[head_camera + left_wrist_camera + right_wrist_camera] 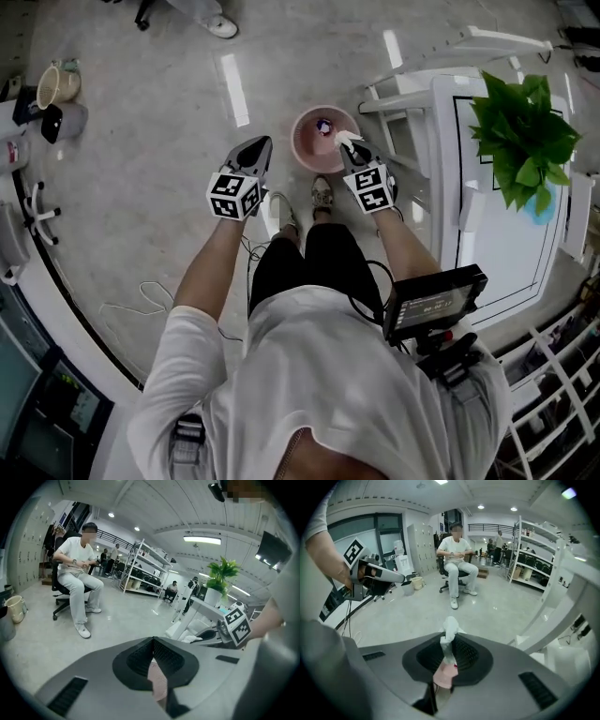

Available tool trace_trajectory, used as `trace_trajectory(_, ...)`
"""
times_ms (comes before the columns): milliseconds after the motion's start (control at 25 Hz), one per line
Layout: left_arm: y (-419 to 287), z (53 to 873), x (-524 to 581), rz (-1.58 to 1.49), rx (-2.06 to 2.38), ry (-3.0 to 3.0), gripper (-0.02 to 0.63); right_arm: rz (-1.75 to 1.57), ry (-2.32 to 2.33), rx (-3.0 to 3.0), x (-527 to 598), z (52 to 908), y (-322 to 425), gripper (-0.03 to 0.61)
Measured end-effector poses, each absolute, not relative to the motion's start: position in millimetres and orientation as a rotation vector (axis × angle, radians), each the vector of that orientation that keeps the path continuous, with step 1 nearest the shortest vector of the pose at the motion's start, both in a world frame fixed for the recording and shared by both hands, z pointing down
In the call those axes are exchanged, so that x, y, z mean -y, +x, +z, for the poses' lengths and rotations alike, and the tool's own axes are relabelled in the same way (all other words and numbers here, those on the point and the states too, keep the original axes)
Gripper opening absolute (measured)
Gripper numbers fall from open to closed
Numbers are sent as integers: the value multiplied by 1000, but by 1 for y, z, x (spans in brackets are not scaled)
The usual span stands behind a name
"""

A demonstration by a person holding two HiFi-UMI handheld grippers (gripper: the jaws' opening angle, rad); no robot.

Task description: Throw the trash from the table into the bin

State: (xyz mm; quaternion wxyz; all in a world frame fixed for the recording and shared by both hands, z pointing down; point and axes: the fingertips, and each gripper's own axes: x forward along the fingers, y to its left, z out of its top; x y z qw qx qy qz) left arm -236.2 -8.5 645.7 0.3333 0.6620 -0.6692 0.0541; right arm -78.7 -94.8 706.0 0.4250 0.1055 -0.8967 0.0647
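A round pink bin [312, 150] stands on the floor in front of the person's feet, with a small dark item inside. My right gripper [348, 146] hangs over its near right rim, shut on a crumpled white tissue [350, 142]. In the right gripper view the tissue [449, 631] sticks up between the jaws, with the pink bin [444, 677] below them. My left gripper [263, 144] is beside the bin's left edge, shut with nothing in it. The left gripper view shows its jaws [153, 642] pressed together, a strip of pink bin [160, 682] under them, and the right gripper [224, 631] to the right.
A white table [495, 239] with a green potted plant [525, 127] stands to the right of the bin. A person sits on an office chair [454, 560] across the floor. A cream pail [57, 84] and a loose cable [141, 302] lie at the left. Shelving racks [147, 571] line the back.
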Motion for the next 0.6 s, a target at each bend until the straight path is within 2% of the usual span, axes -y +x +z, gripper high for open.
trace_trajectory(600,-230,861,-5,166,1656,1679,5,234,238,2114,84,942,-64,40)
